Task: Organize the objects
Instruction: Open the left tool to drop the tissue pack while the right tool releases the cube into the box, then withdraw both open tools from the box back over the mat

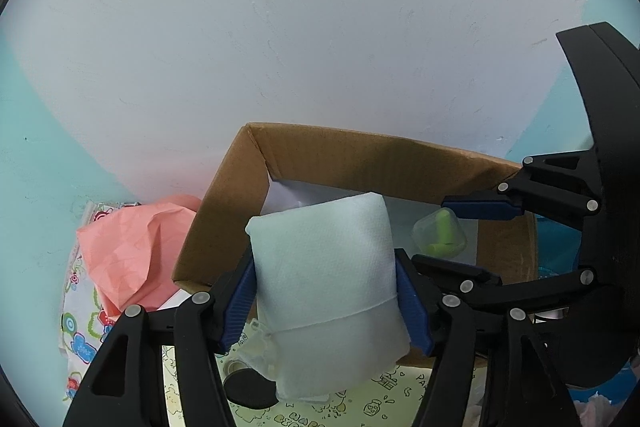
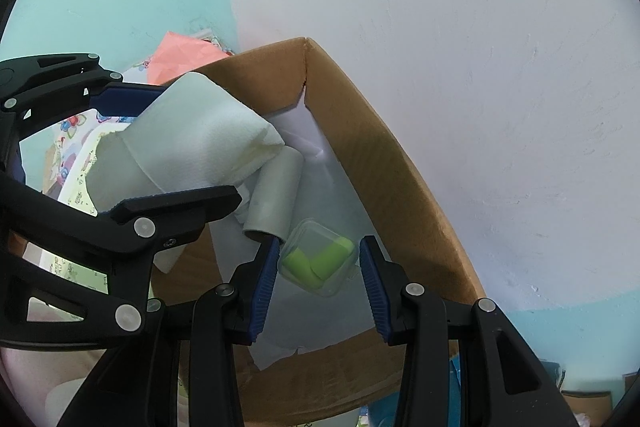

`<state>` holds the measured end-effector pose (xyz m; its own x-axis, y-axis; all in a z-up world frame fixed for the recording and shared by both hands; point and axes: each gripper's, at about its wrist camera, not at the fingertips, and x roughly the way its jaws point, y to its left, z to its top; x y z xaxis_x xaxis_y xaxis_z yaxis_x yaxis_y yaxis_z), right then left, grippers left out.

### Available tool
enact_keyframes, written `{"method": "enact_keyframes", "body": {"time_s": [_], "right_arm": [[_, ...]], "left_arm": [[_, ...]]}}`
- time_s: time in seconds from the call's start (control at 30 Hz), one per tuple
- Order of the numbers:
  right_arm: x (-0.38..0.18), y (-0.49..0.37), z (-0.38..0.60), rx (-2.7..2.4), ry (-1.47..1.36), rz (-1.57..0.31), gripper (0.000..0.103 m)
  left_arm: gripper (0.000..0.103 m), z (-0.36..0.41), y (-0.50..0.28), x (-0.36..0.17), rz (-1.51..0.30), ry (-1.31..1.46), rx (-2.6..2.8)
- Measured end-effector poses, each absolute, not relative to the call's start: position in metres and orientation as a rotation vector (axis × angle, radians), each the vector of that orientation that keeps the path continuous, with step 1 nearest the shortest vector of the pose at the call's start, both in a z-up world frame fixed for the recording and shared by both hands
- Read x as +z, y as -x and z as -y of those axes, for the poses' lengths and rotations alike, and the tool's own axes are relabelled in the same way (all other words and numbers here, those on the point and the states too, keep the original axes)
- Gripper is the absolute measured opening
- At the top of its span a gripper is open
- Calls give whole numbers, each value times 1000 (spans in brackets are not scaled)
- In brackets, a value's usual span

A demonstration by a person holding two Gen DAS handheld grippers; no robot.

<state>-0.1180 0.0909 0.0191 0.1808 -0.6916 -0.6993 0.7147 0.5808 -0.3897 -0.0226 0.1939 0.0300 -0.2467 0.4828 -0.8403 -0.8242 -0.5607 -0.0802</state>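
Observation:
My left gripper (image 1: 326, 291) is shut on a white paper towel roll (image 1: 326, 275) and holds it over the near rim of a brown cardboard box (image 1: 360, 151). The roll also shows in the right wrist view (image 2: 192, 139), clamped by the left gripper (image 2: 176, 143). My right gripper (image 2: 318, 259) is open inside the box (image 2: 400, 163), its pads either side of a clear small case of green earplugs (image 2: 318, 261) on the box floor. That case also shows in the left wrist view (image 1: 440, 235), with the right gripper (image 1: 472, 239) beside it. A grey cardboard tube (image 2: 276, 191) lies in the box.
Crumpled pink paper (image 1: 132, 251) lies left of the box on a flowered cloth (image 1: 80, 327). A black round lid (image 1: 248, 389) sits on a printed sheet (image 1: 380, 399) below the roll. White paper (image 2: 296, 135) lines the box. A white and teal wall (image 1: 280, 27) stands close behind.

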Motion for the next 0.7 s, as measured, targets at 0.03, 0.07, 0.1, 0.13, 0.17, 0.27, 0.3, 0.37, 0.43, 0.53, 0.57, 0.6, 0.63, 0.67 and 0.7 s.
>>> {"method": "enact_keyframes", "body": {"time_s": [0.03,0.07,0.1,0.13,0.17,0.27,0.3,0.37,0.43,0.53,0.57,0.6,0.63,0.67,0.7], "right_arm": [[18,118,-90,-995,-26,-975,45],[18,119,-90,-998,-24,-978,45],[17,119,-90,-1001,-24,-980,45],[17,119,-89,-1000,-27,-982,45],[16,120,-89,-999,-30,-983,45],[15,119,-91,-994,-27,-986,45],[15,120,-94,-993,-24,-987,45],[14,120,-96,-991,-23,-992,45],[14,117,-89,-992,-24,-993,45],[20,120,-87,-993,-18,-991,46],[20,121,-89,-1005,-8,-993,47],[24,118,-96,-1014,0,-999,49],[26,118,-99,-1021,8,-1001,55],[27,119,-102,-1021,14,-997,58],[25,117,-102,-1018,19,-994,60]], "left_arm": [[68,-194,22,30,-480,1101,1910],[71,-193,22,29,-476,1101,1909],[73,-193,21,28,-472,1104,1912],[77,-192,22,28,-468,1111,1914],[81,-191,22,27,-463,1119,1914],[84,-186,21,26,-449,1134,1914],[85,-185,20,26,-450,1136,1916],[87,-185,18,27,-458,1139,1923],[88,-182,18,28,-462,1134,1928],[91,-178,14,32,-465,1127,1937],[91,-186,28,31,-468,1131,1939],[91,-185,27,32,-472,1132,1941],[91,-185,25,32,-476,1132,1941],[91,-184,27,33,-478,1127,1941],[91,-183,25,34,-479,1121,1941]]}}
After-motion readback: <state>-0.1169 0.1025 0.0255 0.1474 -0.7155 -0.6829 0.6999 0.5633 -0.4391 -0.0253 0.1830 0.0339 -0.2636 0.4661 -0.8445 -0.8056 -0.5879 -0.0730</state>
